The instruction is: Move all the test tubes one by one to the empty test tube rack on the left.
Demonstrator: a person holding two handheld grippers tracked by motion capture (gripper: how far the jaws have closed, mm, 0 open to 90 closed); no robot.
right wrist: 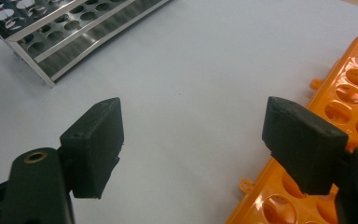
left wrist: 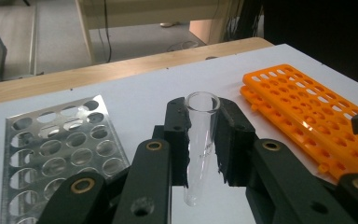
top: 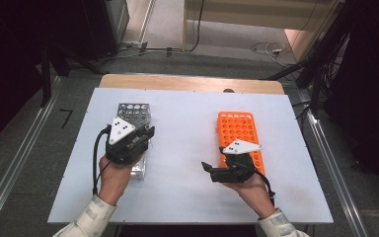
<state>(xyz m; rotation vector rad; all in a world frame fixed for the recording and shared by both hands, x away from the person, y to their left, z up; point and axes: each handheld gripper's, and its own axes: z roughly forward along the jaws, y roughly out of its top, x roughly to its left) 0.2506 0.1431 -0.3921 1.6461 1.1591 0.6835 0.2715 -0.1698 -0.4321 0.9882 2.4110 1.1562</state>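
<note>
The left tool point(top: 139, 132) sits over the near end of the steel test-tube rack point(top: 134, 114) on the left half of the white worktop point(top: 187, 148). The left hand point(top: 114, 174) grips its body from below, forearm coming in from the near edge at a slight rightward slant, and the tool points away toward the far side. In the left gripper view its jaws are clenched on a clear glass test tube point(left wrist: 199, 140). The tube stands nearly upright between the pads, open mouth up, rounded bottom hanging below the jaws above the worktop, just right of the steel rack point(left wrist: 56, 154).

The right tool point(top: 208, 169) lies low at the near left corner of the orange test-tube rack point(top: 237, 129), pointing leftward across the worktop, the right hand point(top: 251, 187) under its body. Its jaws stand wide apart with nothing between them, over bare worktop, the right-hand jaw beside the orange rack's point(right wrist: 349, 107) edge.
</note>
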